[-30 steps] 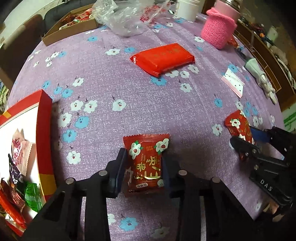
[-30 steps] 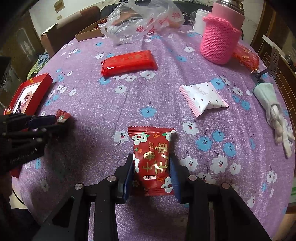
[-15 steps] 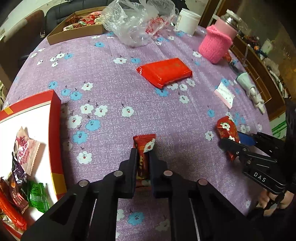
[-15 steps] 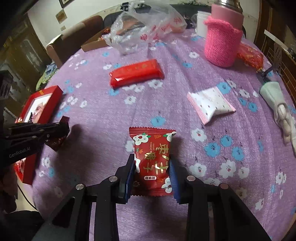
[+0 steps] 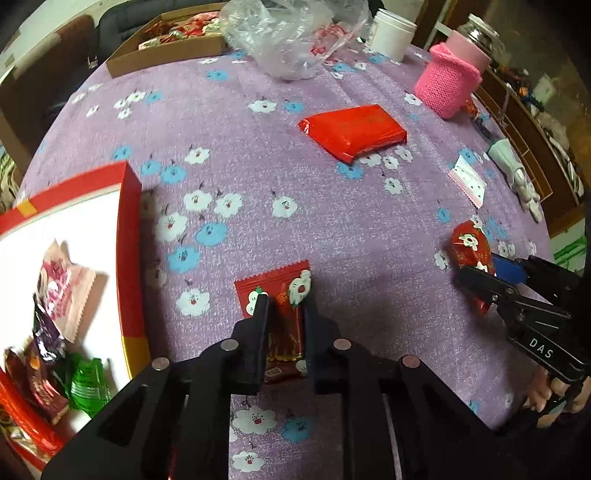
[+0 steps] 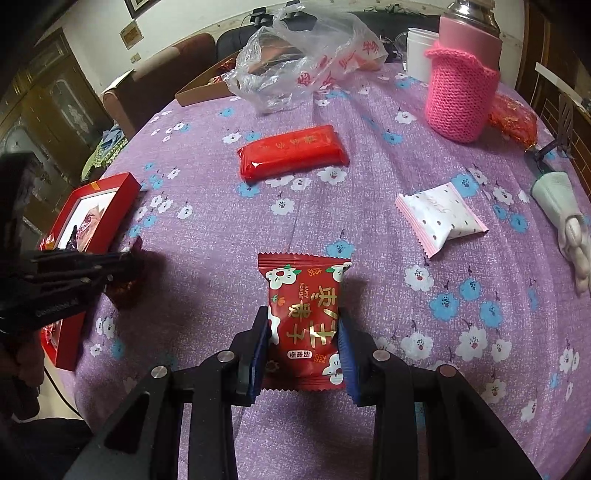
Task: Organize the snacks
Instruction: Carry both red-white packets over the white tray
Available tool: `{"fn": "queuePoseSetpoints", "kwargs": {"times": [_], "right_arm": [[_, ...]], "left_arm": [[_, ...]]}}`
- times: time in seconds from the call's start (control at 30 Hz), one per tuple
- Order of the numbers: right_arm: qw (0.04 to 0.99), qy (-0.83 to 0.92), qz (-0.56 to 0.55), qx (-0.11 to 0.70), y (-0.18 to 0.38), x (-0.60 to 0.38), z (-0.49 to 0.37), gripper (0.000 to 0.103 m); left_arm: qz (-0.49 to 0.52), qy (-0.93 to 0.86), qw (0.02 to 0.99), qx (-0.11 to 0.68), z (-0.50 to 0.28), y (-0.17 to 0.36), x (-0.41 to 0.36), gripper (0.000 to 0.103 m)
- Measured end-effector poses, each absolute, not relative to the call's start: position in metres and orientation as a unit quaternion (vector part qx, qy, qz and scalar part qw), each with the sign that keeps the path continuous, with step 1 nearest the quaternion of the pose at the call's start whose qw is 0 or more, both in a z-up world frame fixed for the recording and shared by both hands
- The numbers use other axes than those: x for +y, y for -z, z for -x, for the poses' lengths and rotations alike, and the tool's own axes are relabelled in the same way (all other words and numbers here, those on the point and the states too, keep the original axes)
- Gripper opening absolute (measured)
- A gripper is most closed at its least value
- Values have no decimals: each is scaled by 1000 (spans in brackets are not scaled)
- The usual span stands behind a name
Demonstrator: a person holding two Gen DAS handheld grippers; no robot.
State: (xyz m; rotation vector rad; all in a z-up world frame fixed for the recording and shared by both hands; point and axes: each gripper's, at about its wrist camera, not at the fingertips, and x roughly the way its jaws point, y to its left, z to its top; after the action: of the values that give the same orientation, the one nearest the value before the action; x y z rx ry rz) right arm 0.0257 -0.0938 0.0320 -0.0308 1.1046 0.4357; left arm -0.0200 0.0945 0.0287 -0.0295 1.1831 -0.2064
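My left gripper (image 5: 286, 308) is shut on a small red snack packet (image 5: 280, 295) with white flowers and holds it above the purple flowered tablecloth (image 5: 295, 206), just right of the red box (image 5: 129, 236). The box holds several wrapped snacks. My right gripper (image 6: 303, 325) is shut on a second red flowered packet (image 6: 304, 317) and holds it above the table; it also shows in the left wrist view (image 5: 471, 251). A long red pack (image 6: 291, 151) and a white-and-pink dotted packet (image 6: 439, 218) lie further out.
A pink knitted cup sleeve (image 6: 461, 96), a clear plastic bag (image 6: 303, 55), a cardboard tray (image 5: 166, 51) of sweets and a white jar (image 5: 391, 33) stand at the far side. A white figurine (image 6: 565, 221) lies at the right edge.
My left gripper has lifted its packet and moved left toward the red box, and the packet has turned in the grip. My right gripper has risen a little with its packet.
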Motion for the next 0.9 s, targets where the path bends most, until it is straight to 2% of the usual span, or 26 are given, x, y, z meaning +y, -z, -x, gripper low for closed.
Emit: {"fn": "queuePoseSetpoints", "kwargs": {"times": [0.3,0.47,0.7,0.9], "right_arm": [[837,-223,12,499,-41,-92,-22,35],[843,-239,18,482,-50,-83,-18,35],[845,-259,18,468,-63,-69,-19,35],[848,-287,5,446,-85,-49,-23,35]], "left_arm": [[-8,91,838,538,27,-39,94,5],[-20,97,851,516,33,-57,91,5],[31,104,869,483,41,-93,109,5],[36,60,888,455,48,-122,130,5]]}}
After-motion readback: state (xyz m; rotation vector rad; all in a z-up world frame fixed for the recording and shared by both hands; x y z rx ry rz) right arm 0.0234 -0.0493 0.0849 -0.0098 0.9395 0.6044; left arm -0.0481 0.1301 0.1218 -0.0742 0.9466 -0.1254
